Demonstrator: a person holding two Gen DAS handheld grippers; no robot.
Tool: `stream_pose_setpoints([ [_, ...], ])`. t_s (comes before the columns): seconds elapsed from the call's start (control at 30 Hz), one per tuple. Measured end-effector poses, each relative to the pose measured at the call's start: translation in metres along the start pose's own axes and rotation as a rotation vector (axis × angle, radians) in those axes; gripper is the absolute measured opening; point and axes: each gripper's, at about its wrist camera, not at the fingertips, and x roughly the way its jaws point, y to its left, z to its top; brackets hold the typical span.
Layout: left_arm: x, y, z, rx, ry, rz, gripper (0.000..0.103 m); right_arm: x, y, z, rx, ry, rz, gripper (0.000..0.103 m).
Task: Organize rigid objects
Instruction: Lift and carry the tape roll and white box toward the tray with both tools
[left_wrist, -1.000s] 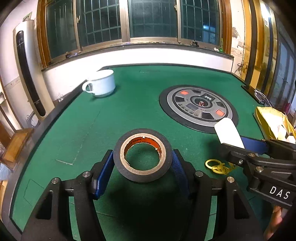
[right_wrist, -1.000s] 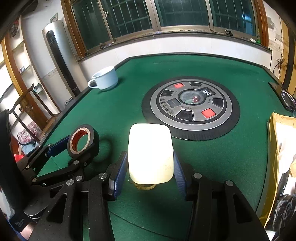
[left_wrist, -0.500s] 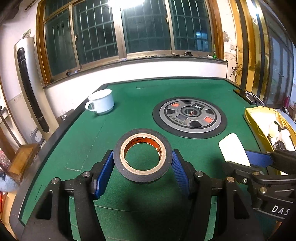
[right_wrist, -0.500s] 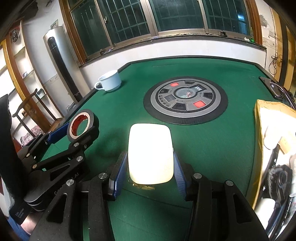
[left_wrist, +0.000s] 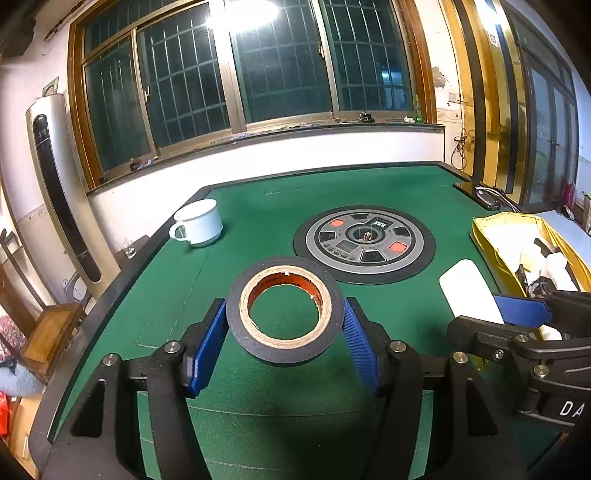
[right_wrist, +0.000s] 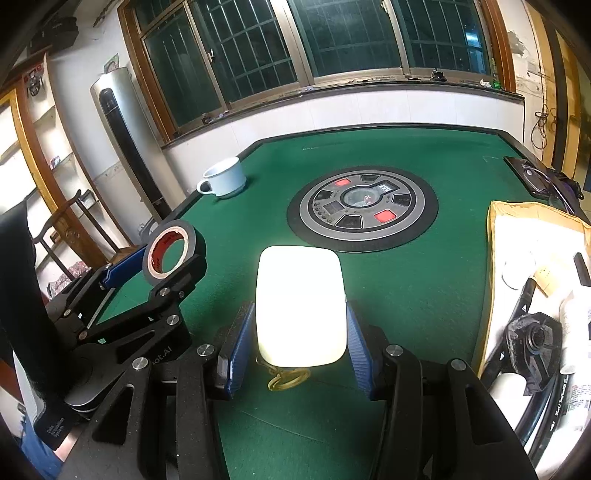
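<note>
Hiding yellow ring (right_wrist: 286, 378), box (right_wrist: 495, 280) contents cropped

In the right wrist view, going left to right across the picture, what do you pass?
Black tape roll held in the left tool → white mug → white rounded block in the right tool → yellow-edged box of odds and ends.

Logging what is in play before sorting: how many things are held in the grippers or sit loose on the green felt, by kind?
Tape roll, held: 1
White flat case, held: 1
White mug: 1
Yellow ring: 1
Total: 4
</note>
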Motion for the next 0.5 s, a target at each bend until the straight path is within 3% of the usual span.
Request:
stream_pose_setpoints([
  [0.5, -0.019, -0.034, 0.008, 0.071, -0.046, -0.025, 0.061, -0.031, -0.022, -0.002, 0.038, -0.066, 0.007, 0.043],
])
